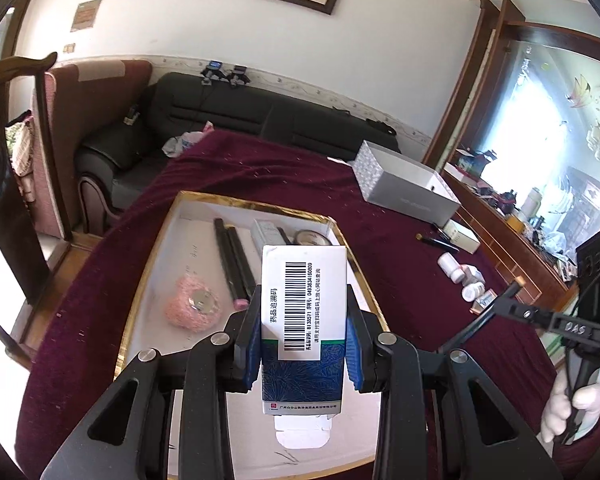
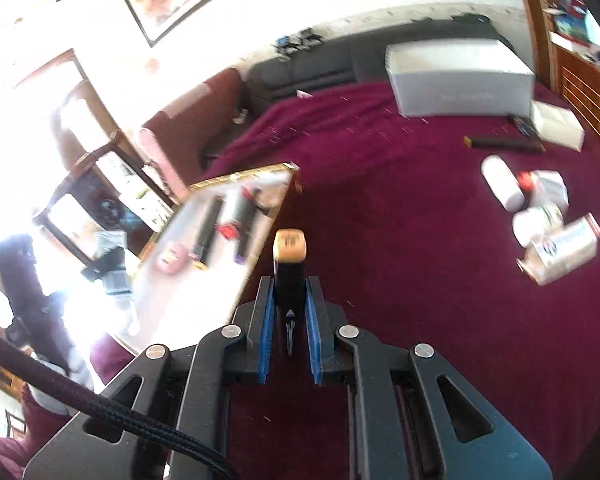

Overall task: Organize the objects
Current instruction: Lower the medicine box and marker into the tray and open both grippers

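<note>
Glossy cardboard medicine box (image 1: 303, 320) pinched by left gripper (image 1: 303, 334) fingers, right gripper (image 2: 290, 312) fingers pinching square gold-capped black tube (image 2: 290, 268)

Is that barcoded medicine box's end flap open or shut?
Open: the medicine box, clamped in the left hand-held gripper, shows a white flap sticking out.
</note>
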A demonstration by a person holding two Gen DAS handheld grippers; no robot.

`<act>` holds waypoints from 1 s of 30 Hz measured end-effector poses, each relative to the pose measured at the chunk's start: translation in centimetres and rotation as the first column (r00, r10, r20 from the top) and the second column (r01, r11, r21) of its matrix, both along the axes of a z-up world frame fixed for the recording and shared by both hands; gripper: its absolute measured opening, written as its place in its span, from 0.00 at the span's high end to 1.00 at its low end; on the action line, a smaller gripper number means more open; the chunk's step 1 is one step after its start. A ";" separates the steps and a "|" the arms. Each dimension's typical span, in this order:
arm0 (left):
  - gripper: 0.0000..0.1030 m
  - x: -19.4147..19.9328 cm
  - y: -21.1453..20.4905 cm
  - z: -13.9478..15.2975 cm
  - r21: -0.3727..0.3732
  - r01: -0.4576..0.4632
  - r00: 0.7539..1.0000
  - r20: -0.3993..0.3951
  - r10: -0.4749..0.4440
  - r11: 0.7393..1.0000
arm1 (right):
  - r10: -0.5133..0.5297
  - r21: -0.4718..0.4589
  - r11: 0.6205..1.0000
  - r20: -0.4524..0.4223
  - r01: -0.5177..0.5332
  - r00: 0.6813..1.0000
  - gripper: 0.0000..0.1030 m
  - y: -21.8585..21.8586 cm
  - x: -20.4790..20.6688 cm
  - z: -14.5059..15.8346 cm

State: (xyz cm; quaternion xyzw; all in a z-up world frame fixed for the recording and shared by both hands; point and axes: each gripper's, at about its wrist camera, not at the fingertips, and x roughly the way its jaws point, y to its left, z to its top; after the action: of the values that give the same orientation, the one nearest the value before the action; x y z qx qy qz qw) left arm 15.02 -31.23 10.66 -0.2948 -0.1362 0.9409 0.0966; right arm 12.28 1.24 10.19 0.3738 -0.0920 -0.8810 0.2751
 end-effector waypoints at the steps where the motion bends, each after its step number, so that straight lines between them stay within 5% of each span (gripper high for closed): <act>1: 0.72 0.0 -0.3 0.1 -0.005 -0.008 1.000 -0.003 0.008 1.000 | 0.011 -0.003 1.000 -0.014 -0.011 1.000 0.87 -0.4 -0.1 0.6; 9: 0.72 -2.8 -2.6 -0.3 -0.085 -0.087 0.994 0.057 0.092 0.993 | 0.128 0.018 0.992 -0.070 -0.127 0.989 0.87 -5.8 -2.1 3.6; 19: 0.72 -9.6 -3.4 -1.5 -0.186 -0.115 0.971 0.187 0.150 0.976 | 0.198 0.044 0.979 0.045 -0.200 0.979 0.87 -13.2 -7.4 -0.1; 30: 0.72 -15.7 -6.2 -4.7 -0.146 -0.165 0.922 0.327 0.205 0.975 | 0.190 0.135 0.969 0.134 -0.208 0.973 0.87 -19.9 -13.9 -2.8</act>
State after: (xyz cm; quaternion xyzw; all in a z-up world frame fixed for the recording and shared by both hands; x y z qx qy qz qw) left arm -0.72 -37.41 5.96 -0.4438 -0.1232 0.8869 -0.0349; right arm -1.63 -18.61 7.41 0.4527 -0.0048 -0.8292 0.3278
